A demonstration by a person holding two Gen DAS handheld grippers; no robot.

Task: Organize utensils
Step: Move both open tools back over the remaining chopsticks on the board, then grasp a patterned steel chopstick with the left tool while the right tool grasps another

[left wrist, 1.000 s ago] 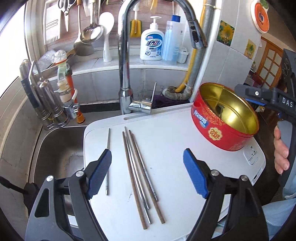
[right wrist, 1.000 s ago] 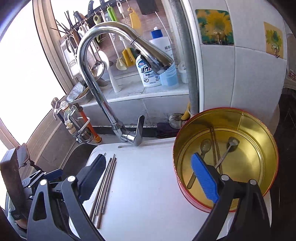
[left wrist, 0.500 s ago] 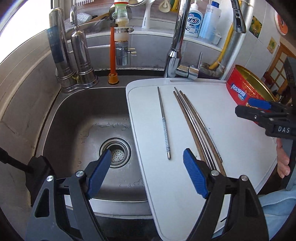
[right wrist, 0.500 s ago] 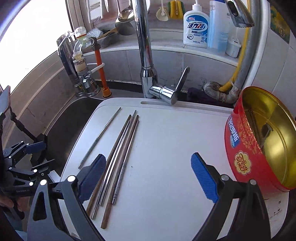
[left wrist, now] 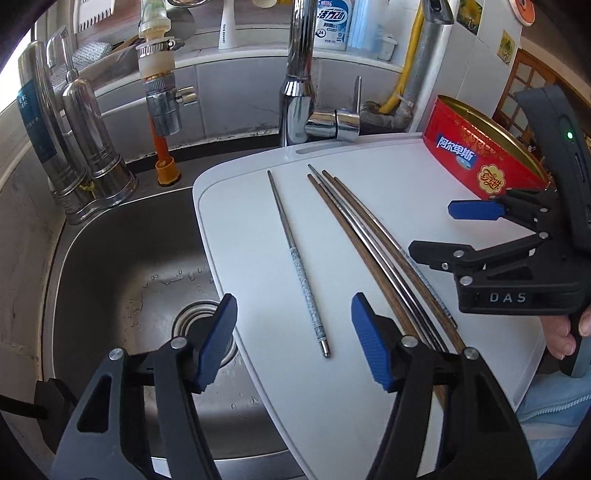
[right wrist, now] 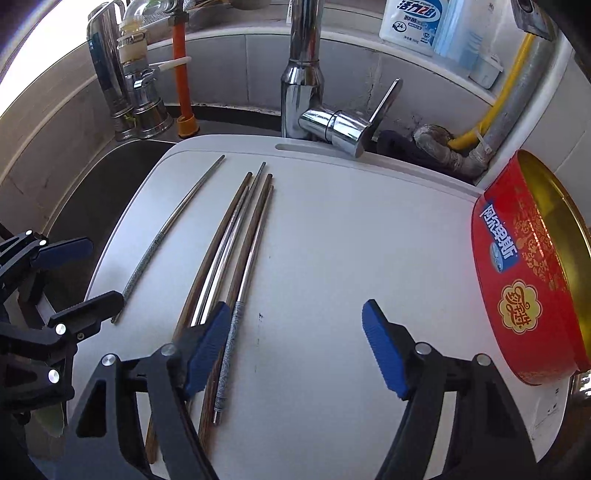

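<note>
Several chopsticks lie on a white board [left wrist: 369, 177] over the sink. One patterned metal chopstick [left wrist: 299, 262] lies apart to the left of a bundle of wooden and metal chopsticks [left wrist: 369, 229]. My left gripper [left wrist: 293, 332] hovers over the lone chopstick's near end, its jaws closing and touching nothing. My right gripper [right wrist: 297, 343] is low over the board [right wrist: 351, 240], its jaws closing too. Its left finger covers the bundle [right wrist: 221, 251], and its pads press on nothing. A red tin [right wrist: 524, 273] with a gold inside stands at the right.
The steel sink [left wrist: 129, 258] lies open on the left of the board. A chrome faucet [left wrist: 299, 92] rises behind it. Metal filter canisters [left wrist: 74, 147] stand at the back left. A soap bottle [left wrist: 332, 22] is on the ledge.
Both grippers have sunk closer to the board and their jaws have narrowed. The right gripper swung from over the tin to the chopstick bundle.
</note>
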